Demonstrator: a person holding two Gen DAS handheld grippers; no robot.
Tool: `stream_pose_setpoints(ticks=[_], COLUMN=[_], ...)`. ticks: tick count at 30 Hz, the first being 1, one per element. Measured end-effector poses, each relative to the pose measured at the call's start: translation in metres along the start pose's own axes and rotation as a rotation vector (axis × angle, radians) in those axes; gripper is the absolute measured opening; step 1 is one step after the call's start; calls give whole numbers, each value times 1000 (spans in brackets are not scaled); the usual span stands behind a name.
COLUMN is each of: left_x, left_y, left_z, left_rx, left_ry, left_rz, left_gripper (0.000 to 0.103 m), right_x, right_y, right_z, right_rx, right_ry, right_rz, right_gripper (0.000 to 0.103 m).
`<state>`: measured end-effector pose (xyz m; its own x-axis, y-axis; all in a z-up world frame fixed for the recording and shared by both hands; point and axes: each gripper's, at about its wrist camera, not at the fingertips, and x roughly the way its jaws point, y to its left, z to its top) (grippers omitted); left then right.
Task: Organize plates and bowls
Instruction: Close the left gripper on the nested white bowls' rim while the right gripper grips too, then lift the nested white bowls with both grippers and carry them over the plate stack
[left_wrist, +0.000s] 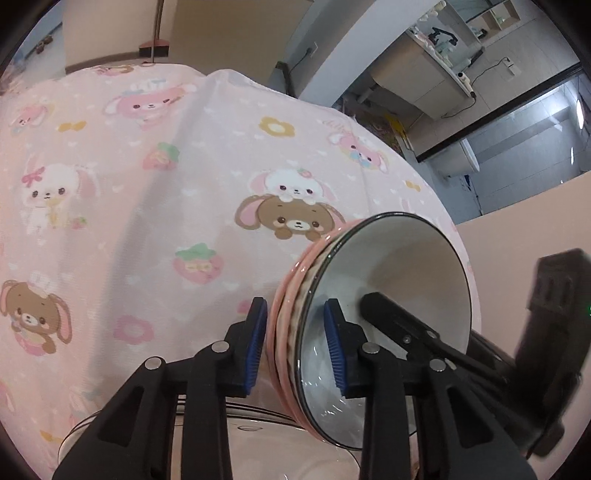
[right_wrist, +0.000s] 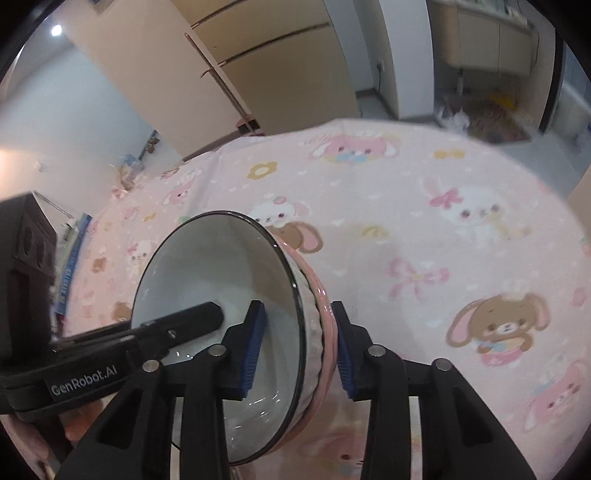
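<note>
stacked bowls | left gripper and right gripper both clamped on opposite rims | lift level – keep nested – lower slowly onto tablecloth

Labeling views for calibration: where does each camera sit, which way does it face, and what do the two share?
Left wrist: on the left hand-held gripper, looking steeply down along its fingers at the tilted stack of bowls over the pink tablecloth; the right hand-held gripper reaches in from the right.
Right wrist: on the right hand-held gripper, facing down at the same bowls; the left hand-held gripper enters from the left.
Shared: bowls, tablecloth, each other's fingers on opposite rims.
</note>
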<state>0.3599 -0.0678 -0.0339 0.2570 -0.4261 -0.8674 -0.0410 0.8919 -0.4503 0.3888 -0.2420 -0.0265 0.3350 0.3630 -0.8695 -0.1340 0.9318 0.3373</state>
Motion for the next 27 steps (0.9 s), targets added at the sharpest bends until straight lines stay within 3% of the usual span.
stream_pose_setpoints(ticks=[6, 12, 15, 23, 27], left_x=[0, -1, 4, 2, -4], left_y=[13, 19, 17, 11, 3], left_z=[2, 1, -3, -5, -6], left_rx=[-68, -117, -101, -67, -33], left_ry=[32, 23, 37, 34, 15], left_rz=[-73, -104, -102, -87, -36], left_gripper=[33, 35, 50, 47, 46], right_x=[11, 22, 23, 20, 20], right_y=[-25, -53, -51, -40, -45], right_z=[2, -2, -6, -9, -8], right_rx=[134, 351, 387, 363, 379], right_ry=[47, 55, 36, 30, 47], right_rz=[158, 317, 319, 291, 297], right_gripper=[45, 47, 49, 48, 48])
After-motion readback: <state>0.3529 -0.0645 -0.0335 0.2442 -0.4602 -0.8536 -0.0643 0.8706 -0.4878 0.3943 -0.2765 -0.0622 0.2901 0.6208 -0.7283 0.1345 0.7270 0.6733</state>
